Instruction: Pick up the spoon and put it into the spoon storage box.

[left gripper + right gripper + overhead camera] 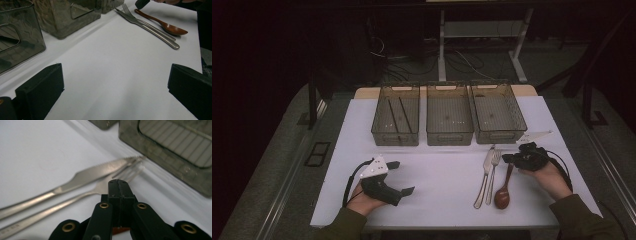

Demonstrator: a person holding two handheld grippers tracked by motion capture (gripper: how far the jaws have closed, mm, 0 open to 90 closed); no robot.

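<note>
Right tool [118, 192] pressed shut on the wooden spoon [503, 192] handle's tip, brown sliver visible beneath the pads in the right gripper view; knife [75, 178] and fork [82, 195] just beside. Left tool [398, 177] wide open, empty, over bare surface [112, 75]. Beyond, three bins [449, 120]; leftmost holding chopsticks [396, 116].

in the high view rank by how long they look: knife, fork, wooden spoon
1. knife, longest.
2. fork, nearly the same, slightly shorter.
3. wooden spoon, shortest, though the right gripper hides its handle end.
</note>
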